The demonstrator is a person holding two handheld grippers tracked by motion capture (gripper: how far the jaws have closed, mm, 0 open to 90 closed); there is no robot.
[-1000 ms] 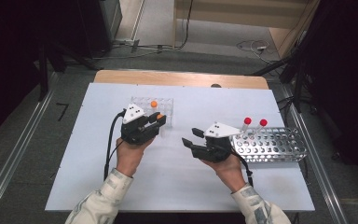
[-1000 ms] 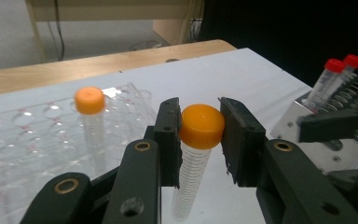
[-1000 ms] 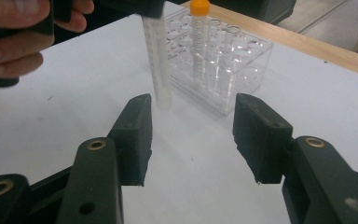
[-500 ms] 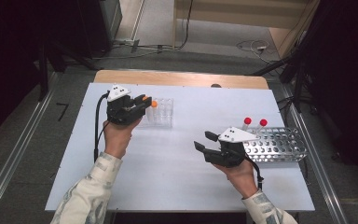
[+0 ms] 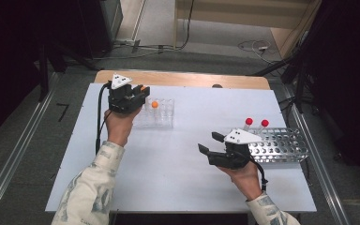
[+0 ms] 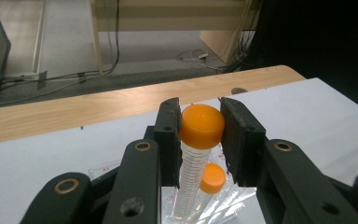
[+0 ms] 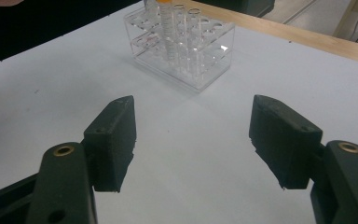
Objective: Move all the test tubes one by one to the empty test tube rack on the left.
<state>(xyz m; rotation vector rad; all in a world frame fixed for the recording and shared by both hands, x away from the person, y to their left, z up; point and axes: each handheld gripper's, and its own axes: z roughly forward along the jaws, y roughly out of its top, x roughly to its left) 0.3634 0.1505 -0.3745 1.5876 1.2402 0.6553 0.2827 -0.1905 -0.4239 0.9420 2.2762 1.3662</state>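
- The left gripper point(image 5: 138, 96) was clamped on an orange-capped tube point(image 6: 198, 140), its two black jaws pressing the cap from either side in the left gripper view.
- That held tube hung upright just above the clear rack point(image 5: 161, 115), its lower end reaching down toward the rack's top, though whether it touched the rack could not be told.
- A second orange-capped tube point(image 5: 154, 105) stood upright in the clear rack, just beside and below the held one in the left gripper view point(image 6: 212, 179).
- The clear rack sat on the white table point(image 5: 183, 187) toward its far left part, close to the wooden edge point(image 5: 183, 78) behind it.
- The right gripper point(image 5: 208, 146) hovered over bare table well to the right of the clear rack and nearer the person, its jaws spread apart with nothing between them; they had just been opening.
- In the right gripper view those spread jaws pointed toward the clear rack point(image 7: 182, 42) across open table.
- A metal rack point(image 5: 276, 146) lay just behind the right gripper, far from the clear rack, with two red-capped tubes point(image 5: 255, 123) standing at its left end.
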